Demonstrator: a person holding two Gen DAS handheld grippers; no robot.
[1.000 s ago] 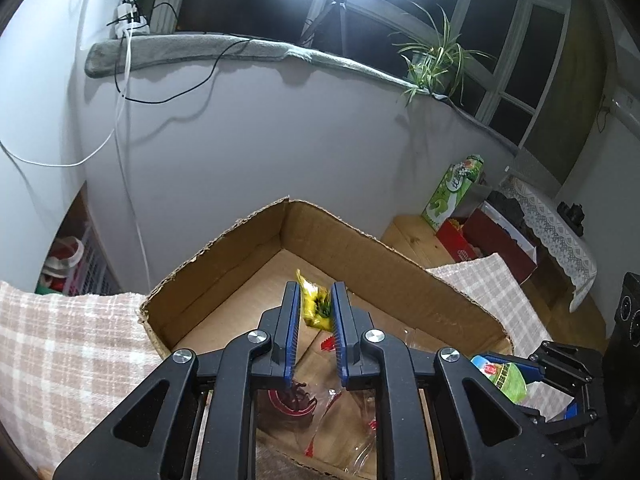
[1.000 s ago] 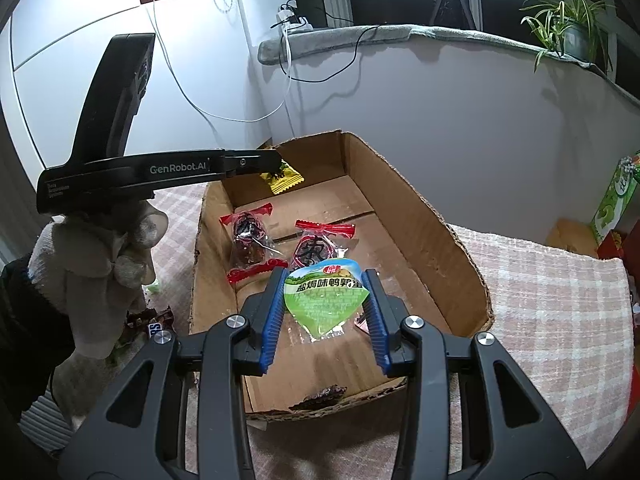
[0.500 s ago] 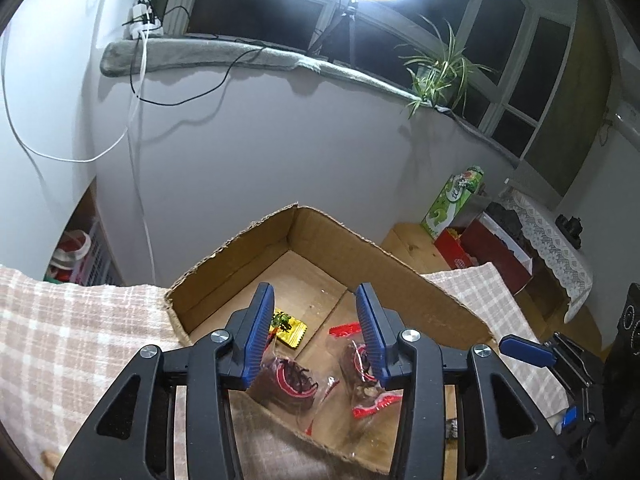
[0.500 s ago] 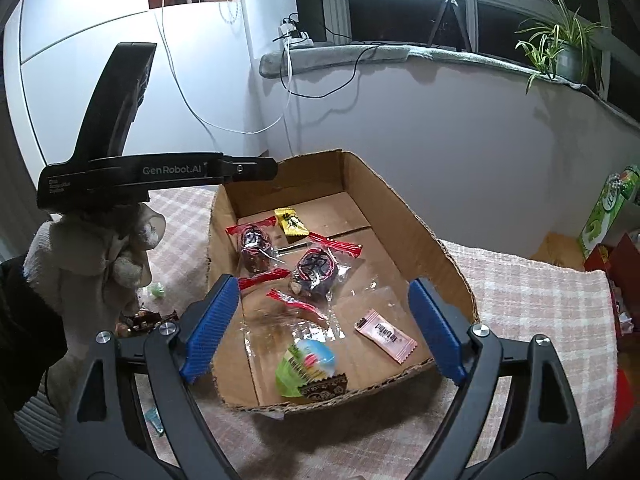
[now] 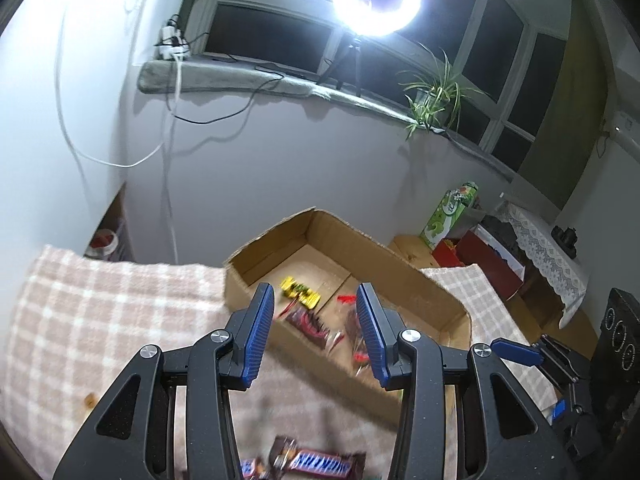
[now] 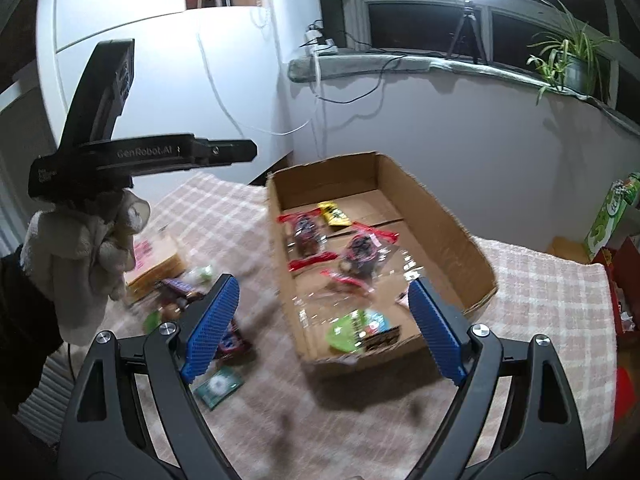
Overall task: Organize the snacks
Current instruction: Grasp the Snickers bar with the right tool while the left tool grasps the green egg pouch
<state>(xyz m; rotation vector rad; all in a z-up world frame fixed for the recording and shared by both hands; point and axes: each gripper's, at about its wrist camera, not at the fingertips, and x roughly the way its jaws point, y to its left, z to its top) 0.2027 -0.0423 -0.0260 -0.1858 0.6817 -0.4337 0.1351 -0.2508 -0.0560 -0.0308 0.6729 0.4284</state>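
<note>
An open cardboard box (image 5: 404, 276) lies on a checked cloth, with several snacks inside. A yellow packet (image 6: 334, 214), two red-ended dark sweets (image 6: 304, 230) and a green packet (image 6: 348, 330) lie on the box floor (image 6: 384, 204). My left gripper (image 5: 314, 294) hangs open and empty in front of the box's near corner. A gloved hand (image 6: 80, 248) holds it, and it shows side-on (image 6: 248, 151) in the right wrist view. My right gripper (image 6: 323, 282) stands wide open over the box's near end with nothing between its pads.
Loose snacks lie on the cloth left of the box: a Snickers bar (image 5: 320, 460), a green and white packet (image 6: 218, 386) and a flat tan pack (image 6: 156, 260). A white wall rises behind the box. A green carton (image 6: 612, 212) and red boxes stand to the right.
Both grippers opened: the left let the yellow packet fall into the box, the right let the green packet fall. Both then drew back and up from the box.
</note>
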